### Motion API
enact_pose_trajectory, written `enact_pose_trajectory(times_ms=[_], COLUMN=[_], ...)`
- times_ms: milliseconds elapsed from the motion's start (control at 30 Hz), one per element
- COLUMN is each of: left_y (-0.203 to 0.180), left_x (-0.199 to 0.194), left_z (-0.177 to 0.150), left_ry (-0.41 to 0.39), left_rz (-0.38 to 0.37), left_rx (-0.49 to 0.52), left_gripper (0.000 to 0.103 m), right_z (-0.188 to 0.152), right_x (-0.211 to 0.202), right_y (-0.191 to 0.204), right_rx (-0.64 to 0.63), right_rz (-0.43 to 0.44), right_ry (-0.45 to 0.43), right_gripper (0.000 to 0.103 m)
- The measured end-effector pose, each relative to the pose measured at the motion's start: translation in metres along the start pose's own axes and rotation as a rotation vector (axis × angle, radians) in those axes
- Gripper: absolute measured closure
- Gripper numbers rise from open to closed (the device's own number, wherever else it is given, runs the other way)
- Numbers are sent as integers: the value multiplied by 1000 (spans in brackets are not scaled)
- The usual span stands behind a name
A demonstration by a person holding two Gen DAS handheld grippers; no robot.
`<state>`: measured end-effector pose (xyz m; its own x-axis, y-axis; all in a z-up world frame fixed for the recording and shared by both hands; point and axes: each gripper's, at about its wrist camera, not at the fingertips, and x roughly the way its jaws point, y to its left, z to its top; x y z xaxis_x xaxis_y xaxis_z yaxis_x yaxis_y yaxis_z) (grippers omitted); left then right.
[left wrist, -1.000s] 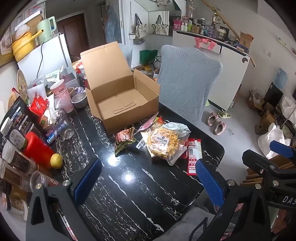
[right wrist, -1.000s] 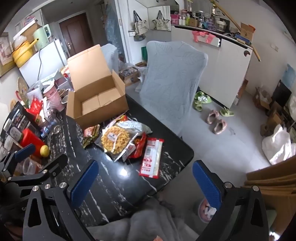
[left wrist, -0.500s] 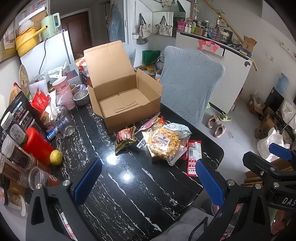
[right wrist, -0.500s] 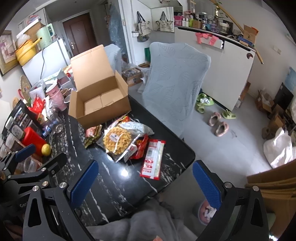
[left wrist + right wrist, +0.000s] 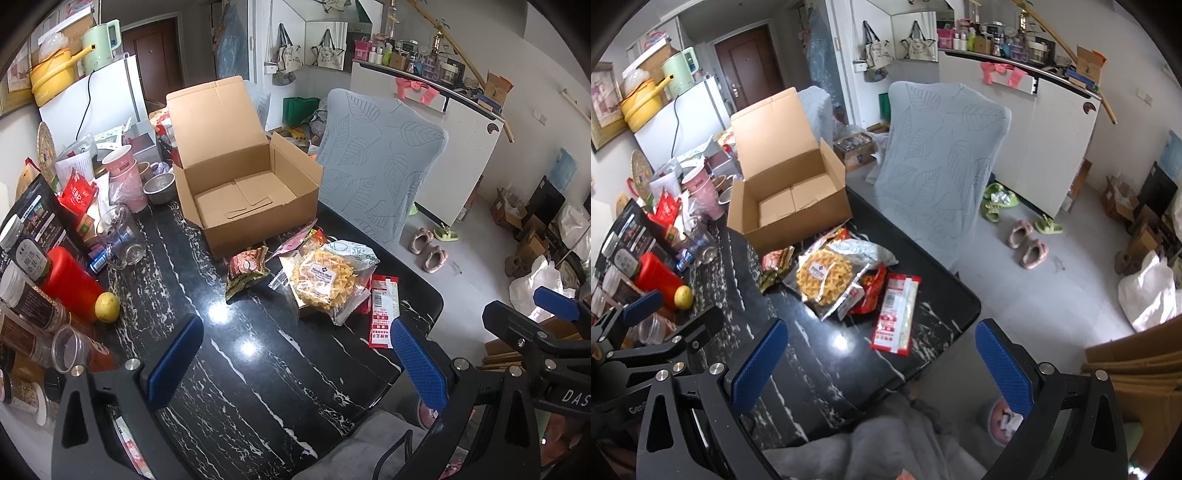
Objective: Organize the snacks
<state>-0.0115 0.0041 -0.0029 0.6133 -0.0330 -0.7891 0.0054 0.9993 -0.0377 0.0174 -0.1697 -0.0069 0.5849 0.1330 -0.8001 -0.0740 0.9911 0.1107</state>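
An open, empty cardboard box stands on the black marble table. In front of it lies a pile of snack packs: a clear bag of yellow waffle crisps, a green and red pack, a long red and white pack, and red packs under the bag. My left gripper is open and empty, above the near table. My right gripper is open and empty over the table's near right edge.
Jars, a red bottle, a lemon, a glass jug, pink cups and a steel bowl crowd the table's left side. A leaf-patterned chair stands behind the table. Slippers lie on the floor.
Both grippers have drifted slightly; the box and snacks sit a little lower and nearer in view. Nothing on the table has moved and both grippers stay open.
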Motion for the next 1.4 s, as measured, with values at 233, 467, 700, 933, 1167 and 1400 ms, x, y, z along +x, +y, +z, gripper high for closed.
enact_pose_trajectory(times_ms=[233, 467, 700, 933, 1167, 1400], left_y=[0, 0, 0, 0, 1, 1], left_x=[-1, -1, -1, -1, -1, 4], left_z=[0, 0, 0, -1, 0, -5], left_ry=[2, 2, 2, 4, 4, 13], left_rz=[-3, -3, -4, -5, -6, -6], left_rx=[-1, -2, -3, -2, -4, -9], left_gripper=[0, 0, 0, 0, 0, 0], right_z=[-4, -3, -3, -3, -3, -4], right_x=[3, 4, 4, 4, 4, 5], right_y=[-3, -2, -2, -2, -1, -1], right_rx=[10, 4, 6, 7, 3, 8], right_rz=[-1, 3, 3, 3, 2, 3], right_ry=[11, 14, 14, 16, 15, 20], right_gripper=[0, 0, 0, 0, 0, 0])
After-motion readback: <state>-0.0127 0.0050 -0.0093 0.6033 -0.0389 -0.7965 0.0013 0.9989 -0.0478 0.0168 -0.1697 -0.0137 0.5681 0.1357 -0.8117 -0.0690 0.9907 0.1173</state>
